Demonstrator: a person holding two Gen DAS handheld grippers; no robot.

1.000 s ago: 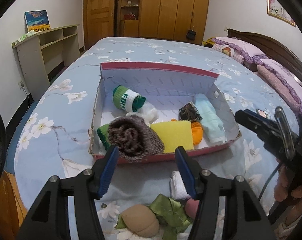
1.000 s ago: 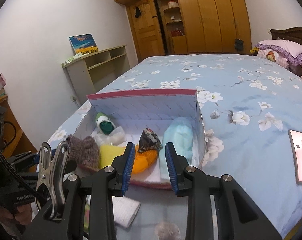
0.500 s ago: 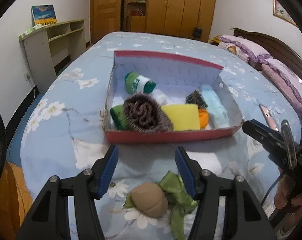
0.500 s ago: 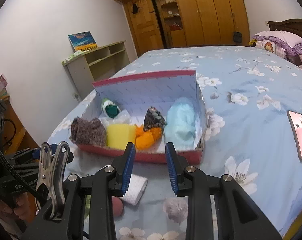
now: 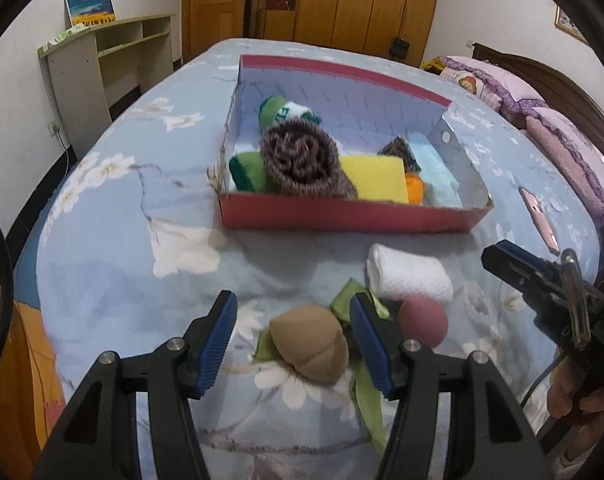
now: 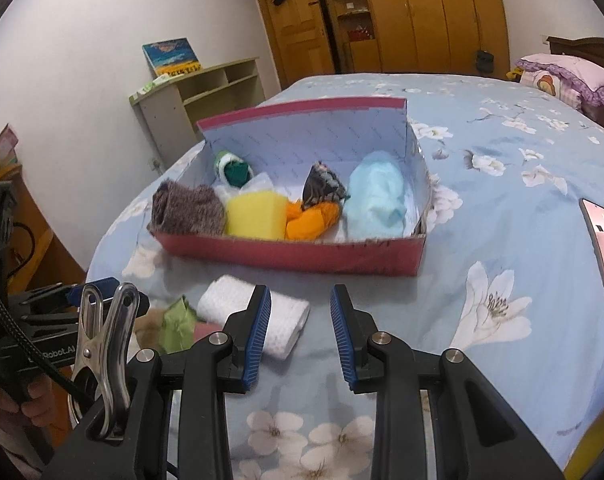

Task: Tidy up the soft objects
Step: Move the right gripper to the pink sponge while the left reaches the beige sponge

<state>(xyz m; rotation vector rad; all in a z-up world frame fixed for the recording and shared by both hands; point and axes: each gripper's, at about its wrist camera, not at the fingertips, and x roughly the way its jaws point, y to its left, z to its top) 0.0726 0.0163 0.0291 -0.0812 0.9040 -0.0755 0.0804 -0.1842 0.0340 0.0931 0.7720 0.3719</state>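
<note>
Left tool (image 5: 293,340) angled down, fingers apart, tan ball (image 5: 310,344) between.

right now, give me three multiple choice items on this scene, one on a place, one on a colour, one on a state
1. Where does the white rolled towel lie?
A. inside the box
B. on the bedspread in front of the box
C. on the shelf by the wall

2. What colour is the sponge block in the red box?
A. yellow
B. purple
C. black

3. How does the left gripper stand?
A. shut on the towel
B. open, with the tan plush between its fingers but not pressed
C. shut on the phone

Answers:
1 B, the towel rests on the floral cover, clear of the box's near wall.
2 A, it shows bright yellow beside the orange item.
3 B, gaps show between both blue pads and the plush.
</note>
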